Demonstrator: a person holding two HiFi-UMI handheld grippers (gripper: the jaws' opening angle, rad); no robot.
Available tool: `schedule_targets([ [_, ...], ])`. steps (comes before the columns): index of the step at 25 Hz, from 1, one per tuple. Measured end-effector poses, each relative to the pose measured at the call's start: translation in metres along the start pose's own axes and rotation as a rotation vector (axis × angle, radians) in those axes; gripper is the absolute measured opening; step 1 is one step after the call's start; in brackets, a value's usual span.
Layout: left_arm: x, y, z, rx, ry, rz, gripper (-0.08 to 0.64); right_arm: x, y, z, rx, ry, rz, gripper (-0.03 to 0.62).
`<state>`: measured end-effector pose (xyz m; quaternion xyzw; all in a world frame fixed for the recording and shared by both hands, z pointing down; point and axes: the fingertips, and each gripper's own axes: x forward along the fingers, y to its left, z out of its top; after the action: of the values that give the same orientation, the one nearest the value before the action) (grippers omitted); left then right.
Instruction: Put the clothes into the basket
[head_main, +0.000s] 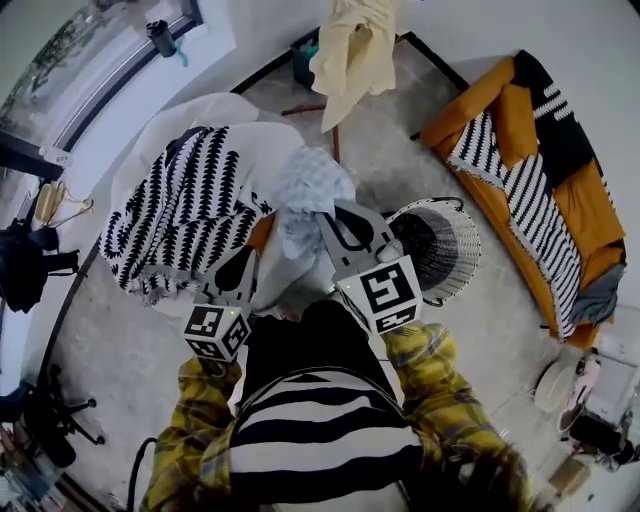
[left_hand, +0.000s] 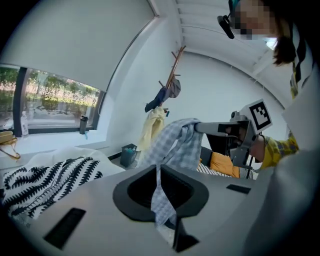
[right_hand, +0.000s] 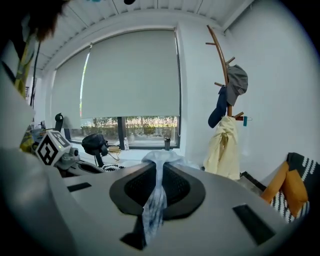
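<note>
Both sets of jaws are clenched on the same checked shirt (head_main: 312, 190). The left gripper (head_main: 262, 238) pinches one strip of it. The right gripper (head_main: 325, 215) pinches another, and in each gripper view a narrow band of cloth runs straight down between the closed jaws.

The shirt hangs bunched in the air between the two tips, in the middle of the head view. Its long axis runs roughly left to right from one grip to the other. It is above the floor and beside the bed (head_main: 240, 110), not yet over the basket.

The basket (head_main: 470, 255) stands on the floor to the lower right of the shirt, just beside the right gripper, with its mouth open upward. The right hand is clearly the nearer one. I judge the load has to travel right and down in the frame, with the left end following.

Count:
- one held shirt
- one basket
- two grippers
- one black-and-white blanket (head_main: 180, 215) on the bed
- one yellow garment (head_main: 350, 55) hanging at the top of the frame
- one orange sofa (head_main: 505, 120) at the right
</note>
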<state>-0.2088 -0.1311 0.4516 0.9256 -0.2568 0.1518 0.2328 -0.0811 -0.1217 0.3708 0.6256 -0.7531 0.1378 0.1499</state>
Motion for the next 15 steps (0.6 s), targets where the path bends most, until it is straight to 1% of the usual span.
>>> schedule_targets([
  [4, 0.028, -0.035, 0.011, 0.026, 0.009, -0.073, 0.037, -0.032, -0.032, 0.019, -0.011, -0.04, -0.053, 0.048],
  [7, 0.048, -0.061, 0.023, 0.059, 0.009, -0.131, 0.037, -0.059, -0.064, 0.044, 0.007, -0.115, -0.117, 0.048],
  [12, 0.084, -0.105, 0.043, 0.098, 0.007, -0.228, 0.037, -0.11, -0.12, 0.078, -0.008, -0.215, -0.258, 0.048],
  [15, 0.107, -0.133, 0.055, 0.131, 0.008, -0.292, 0.037, -0.142, -0.156, 0.083, -0.019, -0.227, -0.348, 0.048],
])
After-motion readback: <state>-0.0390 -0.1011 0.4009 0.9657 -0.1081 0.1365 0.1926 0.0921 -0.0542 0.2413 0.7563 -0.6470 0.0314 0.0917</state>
